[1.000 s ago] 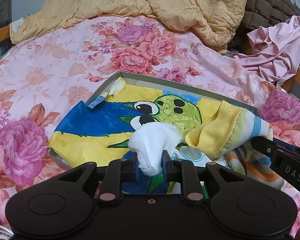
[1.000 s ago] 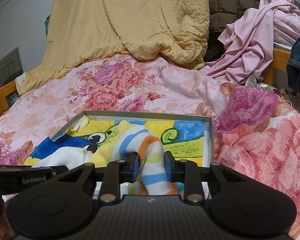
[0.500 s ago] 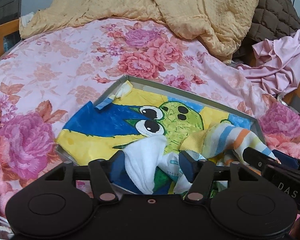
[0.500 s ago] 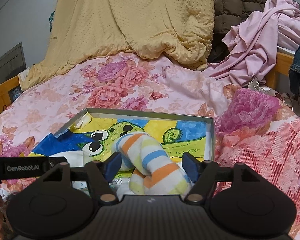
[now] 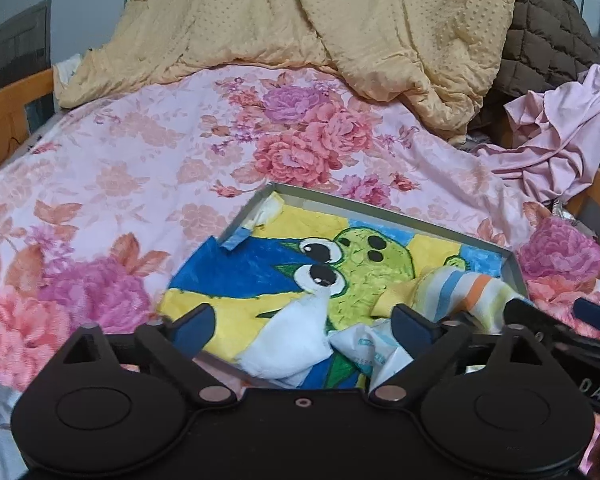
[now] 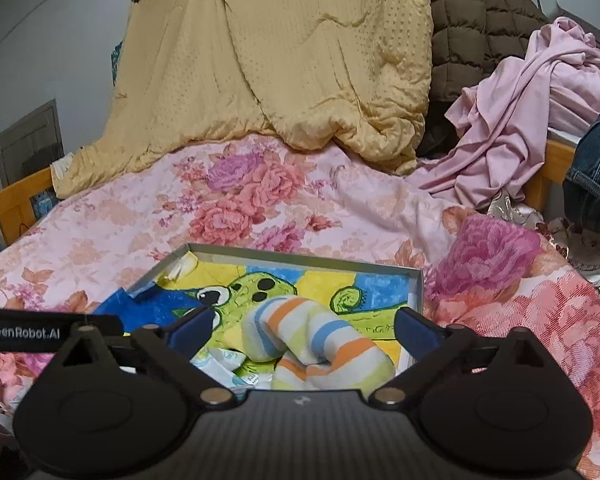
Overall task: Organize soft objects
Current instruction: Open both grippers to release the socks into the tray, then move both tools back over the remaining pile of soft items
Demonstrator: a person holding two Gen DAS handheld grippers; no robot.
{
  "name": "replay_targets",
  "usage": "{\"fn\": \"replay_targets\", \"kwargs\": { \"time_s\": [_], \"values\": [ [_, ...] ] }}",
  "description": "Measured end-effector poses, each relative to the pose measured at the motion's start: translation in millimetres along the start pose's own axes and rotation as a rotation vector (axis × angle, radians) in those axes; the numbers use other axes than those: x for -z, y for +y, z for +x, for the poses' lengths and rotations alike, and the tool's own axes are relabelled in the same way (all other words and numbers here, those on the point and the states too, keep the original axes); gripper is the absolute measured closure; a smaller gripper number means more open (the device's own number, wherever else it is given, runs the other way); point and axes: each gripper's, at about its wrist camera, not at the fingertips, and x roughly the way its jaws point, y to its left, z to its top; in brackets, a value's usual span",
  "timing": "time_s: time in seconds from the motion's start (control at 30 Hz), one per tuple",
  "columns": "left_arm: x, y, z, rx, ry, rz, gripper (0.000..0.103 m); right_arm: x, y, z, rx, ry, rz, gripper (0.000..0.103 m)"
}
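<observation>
A shallow grey box [image 5: 384, 207] [image 6: 300, 257] lined with a frog drawing lies on the flowered bed cover. Inside it rest a white sock [image 5: 288, 340], a striped sock [image 5: 460, 292] [image 6: 320, 340] and a small white printed packet [image 5: 368, 346] [image 6: 220, 360]. My left gripper [image 5: 302, 326] hangs just above the white sock, its jaws opening wide and touching nothing. Over the striped sock, my right gripper [image 6: 302, 330] has its jaws opening too, with the sock lying loose between them, untouched by the pads. Each gripper shows at the edge of the other's view.
A yellow quilt [image 5: 340, 32] [image 6: 284, 64] is heaped at the back, with a brown quilted blanket [image 6: 472, 20] beside it. Pink clothing [image 5: 552, 140] [image 6: 520, 120] and jeans [image 6: 592, 184] lie at the right. Wooden bed rails [image 5: 16, 100] [image 6: 552, 168] border both sides.
Both grippers let go: the left released the white sock, the right the striped sock, and both socks now lie in the box. Both grippers drew back and up a little.
</observation>
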Motion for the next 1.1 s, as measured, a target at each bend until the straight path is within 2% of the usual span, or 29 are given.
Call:
{"fn": "replay_targets", "kwargs": {
  "time_s": [0.27, 0.47, 0.63, 0.87, 0.97, 1.1],
  "values": [
    [-1, 7, -39, -0.025, 0.029, 0.048, 0.004, 0, 7, -29, -0.011, -0.024, -0.016, 0.001],
    [5, 17, -69, -0.056, 0.058, 0.027, 0.003, 5, 14, -61, -0.011, -0.049, -0.048, 0.0],
    [10, 15, -99, -0.052, 0.076, 0.104, 0.003, 15, 24, -90, -0.023, -0.089, -0.066, 0.0],
    [18, 22, -147, -0.005, 0.021, 0.094, 0.001, 29, 33, -123, -0.055, -0.165, -0.067, 0.0],
    [24, 26, -160, 0.007, -0.024, 0.103, 0.001, 34, 37, -137, -0.046, -0.203, -0.083, 0.0],
    [38, 32, -174, 0.018, -0.084, 0.092, 0.001, 42, 36, -155, -0.052, -0.213, -0.056, 0.0]
  ]
}}
